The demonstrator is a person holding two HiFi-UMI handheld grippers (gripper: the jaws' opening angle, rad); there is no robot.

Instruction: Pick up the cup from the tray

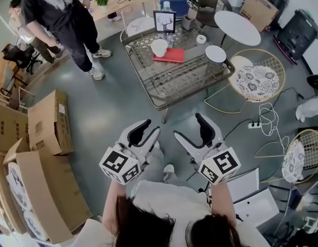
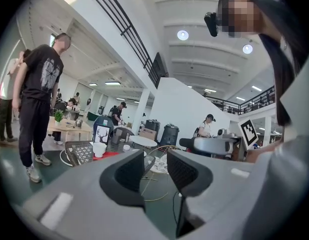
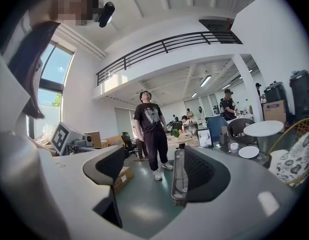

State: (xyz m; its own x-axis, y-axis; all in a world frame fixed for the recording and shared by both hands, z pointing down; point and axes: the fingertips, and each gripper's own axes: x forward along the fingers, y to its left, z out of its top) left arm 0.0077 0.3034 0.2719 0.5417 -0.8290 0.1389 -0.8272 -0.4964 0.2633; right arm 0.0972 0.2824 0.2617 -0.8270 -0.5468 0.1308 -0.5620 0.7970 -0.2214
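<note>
Grey shells and black pads: that is what sits nearest you. The left tongs (image 1: 147, 131) and right tongs (image 1: 192, 131) are held side by side close to your body, over bare floor (image 1: 97, 112). The left gripper view shows the left tongs (image 2: 154, 171) spread with nothing between them. The right gripper view shows the same of the right tongs (image 3: 149, 171), which frame only floor and a person (image 3: 152, 134) standing farther off. Neither has taken hold of anything.

I judge that the task is at its very start and the reach has not begun. The cup (image 1: 159, 47) stands well ahead of you, out of reach of both tongs. The next move calls for closing that gap to the counter (image 1: 164, 105). Then bring one pair of tongs, spread, down over the cup so the pads meet its wall on two sides.

To your left are cardboard boxes (image 1: 48, 122). The open ones near the picture's edge hold pale rounded things that I cannot identify.

Farther on, the wire-and-glass counter carries a red tray (image 1: 175, 55), and the white cup stands upright on its left part. The cup's inside looks plain white and I see nothing in it, though it is small at this range. Nothing else rests on the tray. A white plate (image 1: 216, 53) lies just to the right of the tray, and a roll of tape (image 1: 201, 39) and a picture frame (image 1: 164, 21) stand beyond it. Keep clear of these as you come in.
</note>
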